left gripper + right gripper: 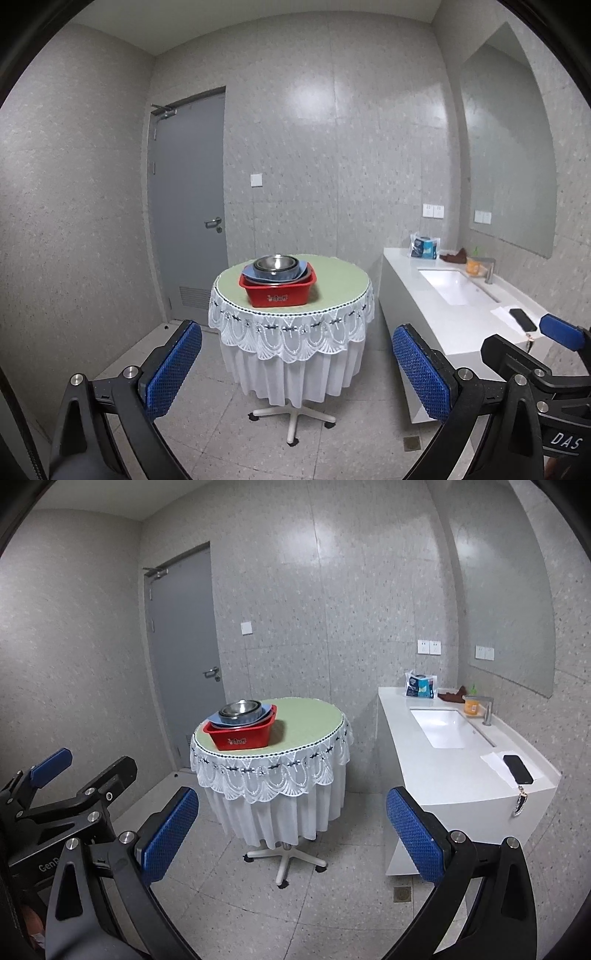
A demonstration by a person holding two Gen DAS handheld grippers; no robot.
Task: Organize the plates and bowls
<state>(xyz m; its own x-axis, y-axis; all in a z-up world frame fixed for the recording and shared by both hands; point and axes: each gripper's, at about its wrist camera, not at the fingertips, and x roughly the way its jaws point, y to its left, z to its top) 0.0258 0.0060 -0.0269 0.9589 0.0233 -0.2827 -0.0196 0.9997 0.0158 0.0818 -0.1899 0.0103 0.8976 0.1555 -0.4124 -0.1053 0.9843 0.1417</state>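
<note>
A red plastic basin [279, 291] stands on a round table [332, 280] with a green top and white lace cloth. In the basin are stacked blue plates [255, 274] and steel bowls [276, 263]. It also shows in the right wrist view [242, 734], with the steel bowls [240, 708] on top. My left gripper [295, 369] is open and empty, well short of the table. My right gripper [291, 842] is open and empty, also well back. Each gripper shows at the edge of the other's view.
A white counter [443, 771] with a sink [445, 725] runs along the right wall. On it lie a phone [518, 769], a paper, an orange cup [471, 705] and a packet [419, 686]. A grey door [190, 206] is behind the table. A floor drain [402, 894] is near the counter.
</note>
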